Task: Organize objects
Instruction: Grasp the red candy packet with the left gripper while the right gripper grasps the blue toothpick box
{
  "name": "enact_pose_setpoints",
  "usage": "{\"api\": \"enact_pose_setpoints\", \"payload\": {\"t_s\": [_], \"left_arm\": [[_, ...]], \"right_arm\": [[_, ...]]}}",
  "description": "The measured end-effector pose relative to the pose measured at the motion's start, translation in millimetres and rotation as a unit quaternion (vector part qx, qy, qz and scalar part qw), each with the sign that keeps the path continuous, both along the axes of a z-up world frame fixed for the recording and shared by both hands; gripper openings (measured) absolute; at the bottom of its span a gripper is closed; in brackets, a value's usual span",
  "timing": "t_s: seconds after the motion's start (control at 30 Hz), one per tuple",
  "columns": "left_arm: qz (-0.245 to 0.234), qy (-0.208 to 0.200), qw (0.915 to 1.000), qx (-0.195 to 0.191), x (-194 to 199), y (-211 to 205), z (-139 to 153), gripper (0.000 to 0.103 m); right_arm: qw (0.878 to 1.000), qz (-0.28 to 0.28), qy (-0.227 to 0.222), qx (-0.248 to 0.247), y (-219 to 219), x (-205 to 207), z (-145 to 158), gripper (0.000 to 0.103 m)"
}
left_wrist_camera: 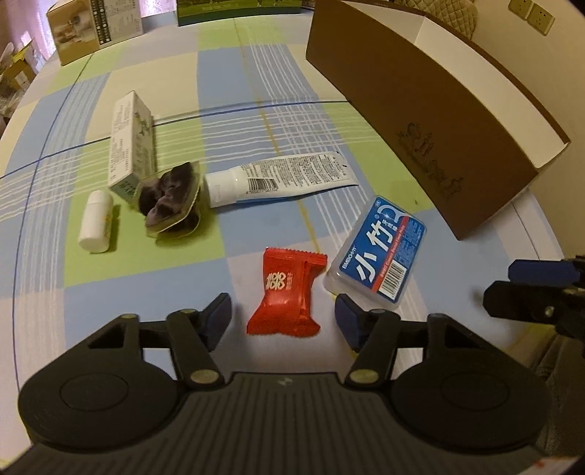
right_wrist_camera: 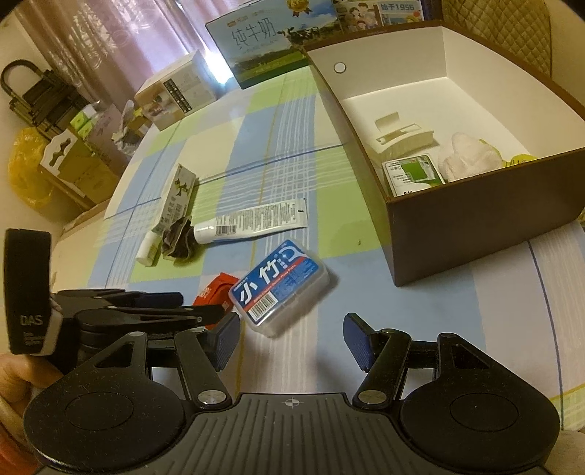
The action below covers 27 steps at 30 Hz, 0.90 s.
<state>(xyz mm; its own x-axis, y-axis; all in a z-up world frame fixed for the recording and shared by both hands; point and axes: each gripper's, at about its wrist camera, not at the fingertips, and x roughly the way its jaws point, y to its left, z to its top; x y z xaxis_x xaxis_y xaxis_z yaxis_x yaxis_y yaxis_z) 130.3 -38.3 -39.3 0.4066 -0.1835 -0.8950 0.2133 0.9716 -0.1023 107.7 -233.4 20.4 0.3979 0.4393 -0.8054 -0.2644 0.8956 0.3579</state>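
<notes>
My left gripper (left_wrist_camera: 283, 316) is open, its blue pads on either side of a red candy packet (left_wrist_camera: 287, 292) lying on the checked tablecloth. A blue-labelled floss pick case (left_wrist_camera: 380, 246) lies just right of the packet. My right gripper (right_wrist_camera: 290, 338) is open and empty, just behind the same case (right_wrist_camera: 279, 283). Farther off lie a white tube (left_wrist_camera: 281, 175), a dark snack pouch (left_wrist_camera: 170, 199), a small white bottle (left_wrist_camera: 95, 221) and a long carton (left_wrist_camera: 131, 142). The brown box (right_wrist_camera: 475, 215) with white inside stands at right and holds a few items.
Cardboard cartons (left_wrist_camera: 95, 25) and a milk carton box (right_wrist_camera: 263, 44) stand at the table's far edge. The right gripper shows at the right edge of the left wrist view (left_wrist_camera: 533, 288). Beyond the table's left edge are boxes and a yellow bag (right_wrist_camera: 25, 171).
</notes>
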Motion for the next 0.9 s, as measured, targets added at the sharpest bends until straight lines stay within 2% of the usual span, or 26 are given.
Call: {"api": "enact_pose_setpoints", "payload": {"t_s": [0.1,0.27,0.33,0.53,0.73,0.83,0.9], "left_arm": [[-0.002,0.002,1.0000,-0.004,4.1,-1.0,-6.0,0.042],[0.001,-0.002,0.9998,-0.017,7.1,-1.2,-10.7,0.036],[0.003,-0.007,0.9996,-0.027,7.8,0.0,-11.0,0.024],[0.014,-0.011,0.9993,-0.031,5.1,10.4,-11.7,0.023],[0.069,-0.010,0.9974,-0.021,-2.3,39.7,-11.9,0.023],[0.087,-0.008,0.9960,-0.020,-5.3,51.6,-11.9,0.023],[0.093,-0.007,0.9955,-0.019,-6.5,56.3,-12.0,0.023]], "right_arm": [[1.000,-0.003,0.002,0.003,3.0,2.9,-2.2,0.060],[1.000,-0.008,0.009,0.009,13.7,8.2,-6.9,0.060],[1.000,-0.011,0.011,0.012,19.0,10.7,-9.2,0.060],[0.999,-0.025,0.023,0.010,36.5,22.6,-20.6,0.060],[0.998,-0.055,0.034,-0.006,55.0,38.6,-31.6,0.060],[0.997,-0.070,0.031,-0.022,65.2,46.3,-35.2,0.060],[0.997,-0.059,0.024,-0.045,75.0,50.2,-37.9,0.060]]}}
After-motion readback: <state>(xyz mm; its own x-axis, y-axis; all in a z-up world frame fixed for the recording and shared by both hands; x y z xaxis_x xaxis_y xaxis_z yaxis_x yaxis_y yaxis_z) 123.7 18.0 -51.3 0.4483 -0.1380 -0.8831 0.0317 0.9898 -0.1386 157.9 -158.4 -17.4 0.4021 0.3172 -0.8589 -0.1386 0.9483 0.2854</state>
